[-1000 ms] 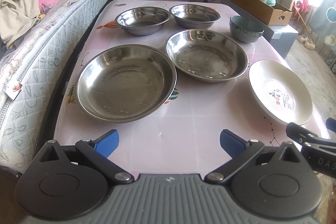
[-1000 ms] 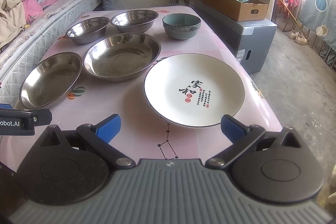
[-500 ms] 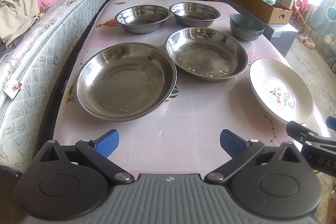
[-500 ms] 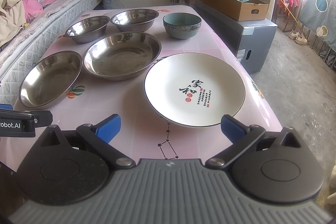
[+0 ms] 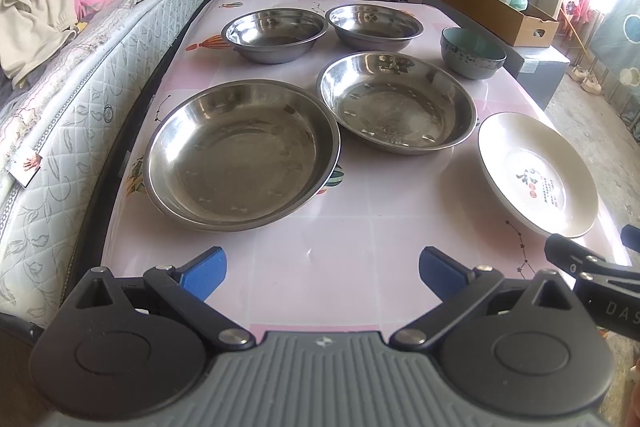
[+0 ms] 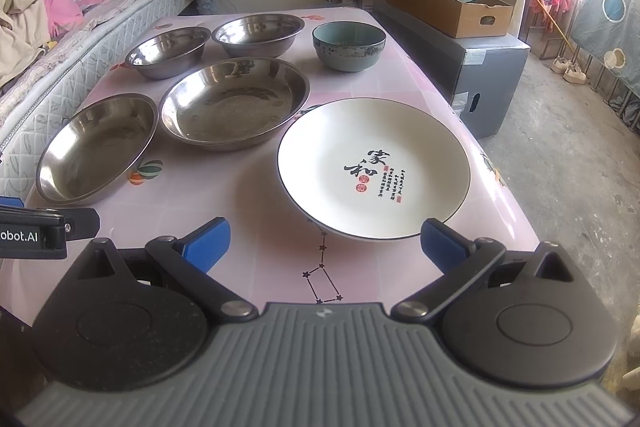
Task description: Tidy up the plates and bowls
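Observation:
On the pink table [image 5: 340,263] stand two large steel pans, one near left [image 5: 240,155] and one at centre [image 5: 396,103], two steel bowls at the back [image 5: 276,33] [image 5: 374,25], a teal ceramic bowl [image 5: 472,53] and a white plate with red and black characters [image 5: 536,175]. In the right wrist view the plate [image 6: 374,169] lies just ahead of my open, empty right gripper [image 6: 324,247]. My left gripper [image 5: 322,271] is open and empty over the table's near edge, short of the near pan.
A mattress with heaped clothes [image 5: 60,39] runs along the table's left side. A grey cabinet [image 6: 476,67] with a cardboard box [image 6: 448,7] stands to the right of the table. The floor to the right is bare concrete.
Both grippers have drifted slightly; the dishes sit marginally lower and nearer in the views. Nothing on the table has moved.

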Demonstrator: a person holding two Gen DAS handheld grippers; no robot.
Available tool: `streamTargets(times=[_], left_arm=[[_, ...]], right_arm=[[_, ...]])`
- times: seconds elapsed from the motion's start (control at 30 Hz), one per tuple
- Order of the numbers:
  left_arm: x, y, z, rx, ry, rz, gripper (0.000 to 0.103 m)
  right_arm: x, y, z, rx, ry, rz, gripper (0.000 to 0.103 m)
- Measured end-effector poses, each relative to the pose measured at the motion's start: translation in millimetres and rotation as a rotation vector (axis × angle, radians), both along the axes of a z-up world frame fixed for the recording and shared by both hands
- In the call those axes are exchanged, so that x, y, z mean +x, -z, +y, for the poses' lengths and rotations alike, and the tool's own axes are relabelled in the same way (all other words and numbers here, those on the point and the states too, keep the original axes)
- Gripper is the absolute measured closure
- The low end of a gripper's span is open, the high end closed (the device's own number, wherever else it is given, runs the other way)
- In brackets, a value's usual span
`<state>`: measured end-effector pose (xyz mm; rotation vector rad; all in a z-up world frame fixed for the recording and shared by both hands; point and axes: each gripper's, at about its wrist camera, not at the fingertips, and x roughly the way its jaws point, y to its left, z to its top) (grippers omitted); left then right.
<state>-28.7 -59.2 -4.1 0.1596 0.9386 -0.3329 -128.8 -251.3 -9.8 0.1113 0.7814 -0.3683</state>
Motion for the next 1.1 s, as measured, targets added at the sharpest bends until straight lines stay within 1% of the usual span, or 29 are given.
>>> streamTargets(times=[0.63, 0.77, 0.83, 0.9, 1.0, 1.1], left_arm=[[2, 6, 1, 0.001, -0.006, 0.009, 0.0], [10, 6, 2, 0.026, -0.014, -0.01, 0.0], [20, 4, 4, 0.049, -0.028, -0.032, 0.0], [36, -1, 9, 0.058, -0.052, -0.058, 0.0], [64, -15, 21, 0.036, -0.111, -0.096, 0.0], [91, -32, 33, 0.002, -0.144, -0.143, 0.0]], right_arm=[[4, 2, 0, 0.005, -0.002, 0.01, 0.001], [6, 4, -1, 0.011, 0.003, 0.002, 0.001], [8, 0, -3, 0.013, 0.004, -0.026, 0.001], [11, -8, -6, 0.003, -0.004, -0.08, 0.001], [17, -27, -10, -0.029, -0.031, -0.199, 0.001], [29, -42, -19, -0.016, -0.115, -0.31, 0.001]])
